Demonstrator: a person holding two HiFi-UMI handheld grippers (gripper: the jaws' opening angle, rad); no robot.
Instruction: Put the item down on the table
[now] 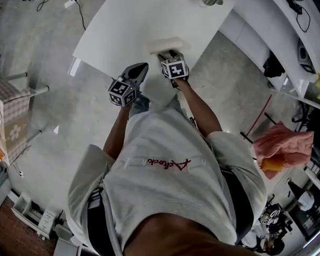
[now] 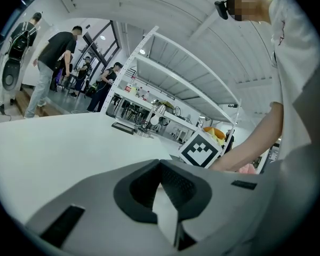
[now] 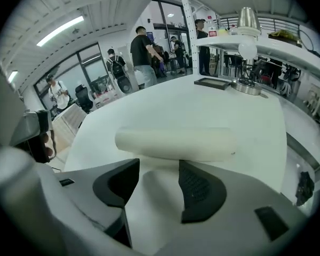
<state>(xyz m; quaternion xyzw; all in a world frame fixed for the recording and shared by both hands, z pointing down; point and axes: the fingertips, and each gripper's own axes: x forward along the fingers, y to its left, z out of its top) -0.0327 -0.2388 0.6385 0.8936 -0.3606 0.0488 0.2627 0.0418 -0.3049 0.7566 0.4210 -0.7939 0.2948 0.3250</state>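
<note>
A cream-white roll [image 1: 169, 45] lies on its side on the white table [image 1: 133, 20], near the table's near edge. My right gripper [image 1: 169, 54] sits just behind it, tilted down. In the right gripper view the roll [image 3: 176, 143] lies crosswise just beyond the jaws. That right gripper [image 3: 157, 167] is open, and only bare tabletop shows between its dark pads. My left gripper [image 1: 140, 68] hangs to the left of the roll, off it. In the left gripper view the left gripper [image 2: 160, 165] has its pad tips meeting, with nothing held.
A dark flat tray [image 3: 212, 82] and a metal lamp [image 3: 248, 47] stand at the table's far end. Several people stand beyond the table [image 3: 202, 103]. White shelving runs along the right. The right gripper's marker cube [image 2: 201, 149] shows to the left gripper's right.
</note>
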